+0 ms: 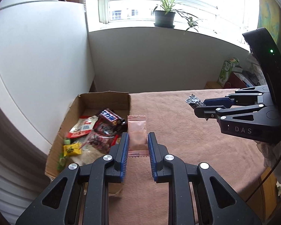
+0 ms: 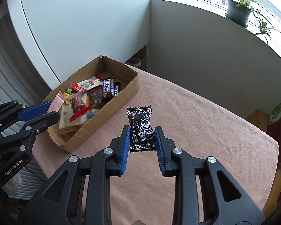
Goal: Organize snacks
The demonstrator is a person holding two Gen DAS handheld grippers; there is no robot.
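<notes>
Your biggest risk sits with the cardboard box [image 2: 95, 101], at ten o'clock from your right gripper [image 2: 142, 136]: it stands at the edge of the pink table cloth [image 2: 196, 123] and is already heaped, so a packet let go too early or onto the near wall could slide off the pile and land outside, or off the table altogether. Inside it you have a Snickers bar [image 2: 110, 89] toward the far end, a red-and-white pouch [image 2: 87, 84] beside it, a large pale bag [image 2: 67, 116] at the near end, a clear wrapper with red print in the middle, and a small yellow candy [image 1: 72, 148] with green pieces at the left wall. Next risk: each packet is held only by its sides. Your right gripper pinches the black cream plum candy [image 2: 141, 129] across its middle, above the cloth at four o'clock from the box, and a quick swing could twist it loose. Your left gripper [image 1: 138, 144] pinches the pink sachet [image 1: 137, 133] the same way, right at the box's near rim; its crimped end hangs free and could catch on the cardboard wall as you bring it over.
</notes>
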